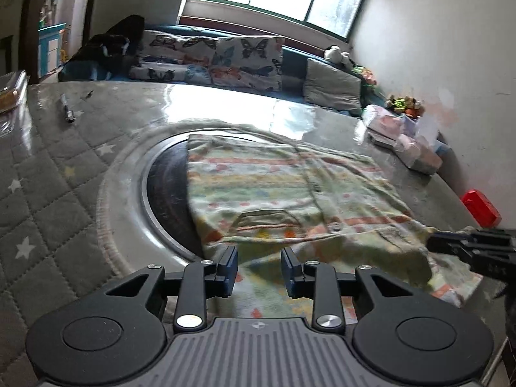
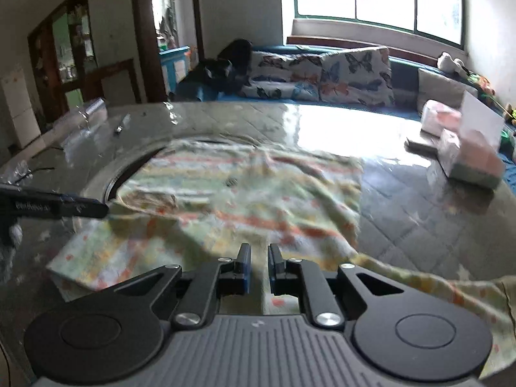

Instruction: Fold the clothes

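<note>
My left gripper: jaws partly apart, nothing held, above the near hem of the patterned shirt. My right gripper: narrow gap, empty. Shirt: spread mid-tabletop, partly covering its round inset.

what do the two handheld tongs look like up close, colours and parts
Both match. The left tongs and right tongs each have black linkage arms with silver pivot screws, two round black discs at the base, and a grey ribbed plate between them bearing a small emblem. The finger pads are dark blue. Faint white lettering runs along one finger's side; it is unreadable.
</note>
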A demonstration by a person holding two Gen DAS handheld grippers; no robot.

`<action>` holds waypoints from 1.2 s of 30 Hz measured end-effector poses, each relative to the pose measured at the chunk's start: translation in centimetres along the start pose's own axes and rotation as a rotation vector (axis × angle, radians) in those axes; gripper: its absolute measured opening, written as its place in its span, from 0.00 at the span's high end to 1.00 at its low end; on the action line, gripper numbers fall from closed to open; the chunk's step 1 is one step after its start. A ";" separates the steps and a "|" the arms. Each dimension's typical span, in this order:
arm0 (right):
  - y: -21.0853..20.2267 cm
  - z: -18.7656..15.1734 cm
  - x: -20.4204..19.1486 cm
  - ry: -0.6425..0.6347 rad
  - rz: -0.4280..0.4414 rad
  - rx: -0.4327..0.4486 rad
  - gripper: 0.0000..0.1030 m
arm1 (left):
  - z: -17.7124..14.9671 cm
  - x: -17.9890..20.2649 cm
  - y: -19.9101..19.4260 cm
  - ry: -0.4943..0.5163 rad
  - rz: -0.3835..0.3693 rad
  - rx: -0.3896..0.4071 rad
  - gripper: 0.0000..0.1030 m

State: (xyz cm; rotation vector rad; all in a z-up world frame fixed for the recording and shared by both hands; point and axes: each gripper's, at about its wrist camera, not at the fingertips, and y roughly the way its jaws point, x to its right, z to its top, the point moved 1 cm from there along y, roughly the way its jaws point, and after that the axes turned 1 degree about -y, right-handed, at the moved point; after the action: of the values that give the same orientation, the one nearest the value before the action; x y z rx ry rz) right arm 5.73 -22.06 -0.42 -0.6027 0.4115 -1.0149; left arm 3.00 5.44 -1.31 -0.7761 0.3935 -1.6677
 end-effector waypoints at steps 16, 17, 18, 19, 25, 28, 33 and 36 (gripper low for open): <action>6.0 0.6 -1.4 -0.093 0.052 -0.043 0.84 | -2.9 6.8 1.8 0.149 -0.190 -0.112 0.66; 6.0 0.7 -1.0 -0.073 0.049 -0.036 0.84 | -3.1 6.9 1.8 0.157 -0.190 -0.120 0.66; 5.8 0.7 -0.7 -0.063 0.042 -0.032 0.84 | -3.3 6.9 1.8 0.163 -0.190 -0.123 0.66; 5.5 0.7 -0.5 -0.062 0.030 -0.027 0.83 | -3.3 6.9 1.8 0.169 -0.193 -0.123 0.66; 3.5 0.2 -1.1 -0.116 0.064 -0.012 0.82 | -3.6 6.8 1.5 0.187 -0.199 -0.127 0.66; 3.6 -0.7 -1.7 -0.151 0.076 -0.039 0.82 | -3.7 6.8 1.3 0.196 -0.198 -0.129 0.66; 3.6 -0.6 -0.3 -0.064 0.051 -0.025 0.81 | -3.9 6.8 1.0 0.212 -0.199 -0.135 0.66; 3.4 -0.1 -1.0 -0.095 0.068 -0.006 0.81 | -4.0 6.8 1.0 0.216 -0.198 -0.135 0.66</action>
State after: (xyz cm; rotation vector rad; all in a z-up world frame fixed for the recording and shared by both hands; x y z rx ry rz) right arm 7.42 -19.85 -2.61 -0.6362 0.3489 -0.9169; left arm 0.46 -1.93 -2.92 -0.7551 0.6012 -1.9348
